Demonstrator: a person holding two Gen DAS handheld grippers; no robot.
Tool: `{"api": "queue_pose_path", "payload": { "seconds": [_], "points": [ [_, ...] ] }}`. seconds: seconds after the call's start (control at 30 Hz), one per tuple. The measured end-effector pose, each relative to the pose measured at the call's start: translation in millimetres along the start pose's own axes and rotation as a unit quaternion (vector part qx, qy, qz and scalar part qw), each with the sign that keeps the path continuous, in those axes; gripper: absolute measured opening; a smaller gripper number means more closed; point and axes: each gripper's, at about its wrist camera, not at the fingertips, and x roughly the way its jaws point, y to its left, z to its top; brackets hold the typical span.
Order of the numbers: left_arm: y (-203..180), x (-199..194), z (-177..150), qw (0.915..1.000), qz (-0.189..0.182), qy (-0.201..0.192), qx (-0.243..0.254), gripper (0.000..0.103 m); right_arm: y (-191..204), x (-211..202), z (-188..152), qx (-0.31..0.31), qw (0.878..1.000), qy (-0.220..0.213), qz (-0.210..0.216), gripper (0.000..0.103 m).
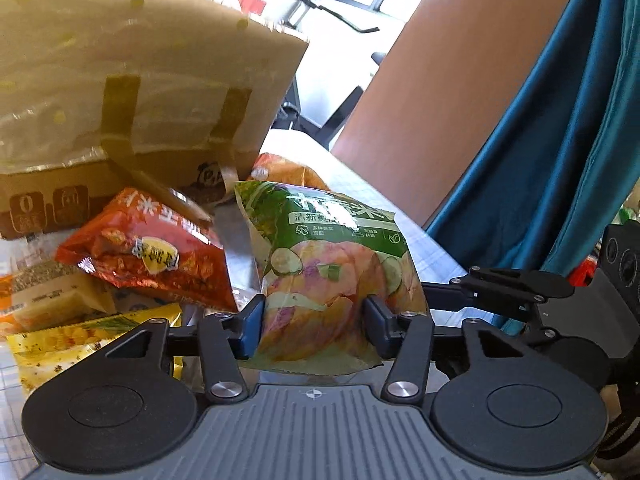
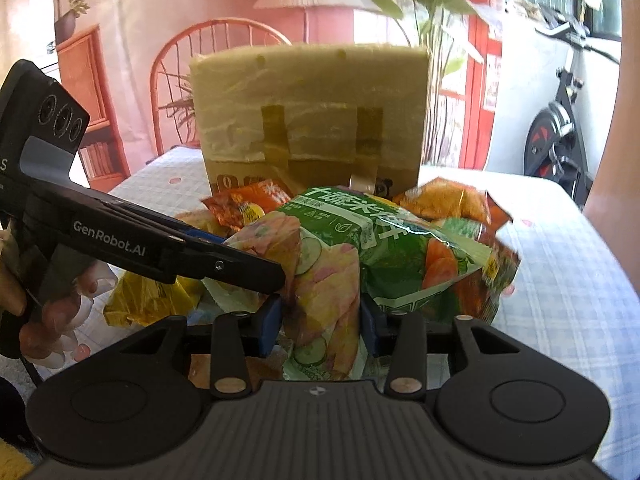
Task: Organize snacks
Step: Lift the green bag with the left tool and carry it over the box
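A green vegetable-crisp snack bag [image 1: 332,256] hangs between both grippers above the pile. My left gripper [image 1: 314,328] is shut on its lower part, blue pads pressing both sides. From the right, my right gripper [image 1: 436,294] reaches its edge. In the right wrist view the right gripper [image 2: 320,328] is shut on a crumpled end of the same green bag [image 2: 380,236], and the left gripper [image 2: 276,280] grips the bag's left corner. Behind stands a cream tote bag [image 2: 308,108] with olive handles. Red [image 1: 148,256], yellow [image 1: 80,340] and orange [image 2: 440,200] snack bags lie around.
The snacks rest on a table with a pale checked cloth [image 2: 560,280]. A person's hand [image 2: 52,312] holds the left gripper, and a teal garment [image 1: 540,140] hangs close on the right. An exercise bike [image 2: 560,128] and a rattan chair [image 2: 176,64] stand beyond the table.
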Motion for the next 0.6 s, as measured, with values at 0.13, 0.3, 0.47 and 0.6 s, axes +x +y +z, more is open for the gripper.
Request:
{"api": "queue_pose_path", "payload": {
  "seconds": [0.13,0.3,0.47,0.6],
  "points": [
    [-12,-15,8,0.9996,0.009,-0.024,0.008,0.055,3,-12,11,-0.015,1.000,-0.019,0.003,0.043],
    [-30,-38,23,0.9979,0.024,-0.056,0.021,0.055,6,-29,30,-0.038,0.998,-0.046,0.006,0.043],
    [-46,-60,39,0.9950,0.047,-0.083,0.028,0.055,8,-44,54,-0.058,0.996,-0.068,0.020,0.043],
    [-52,-73,53,0.9922,0.063,-0.104,0.027,0.055,9,-52,76,-0.079,0.993,-0.082,0.035,0.043]
  ]
}}
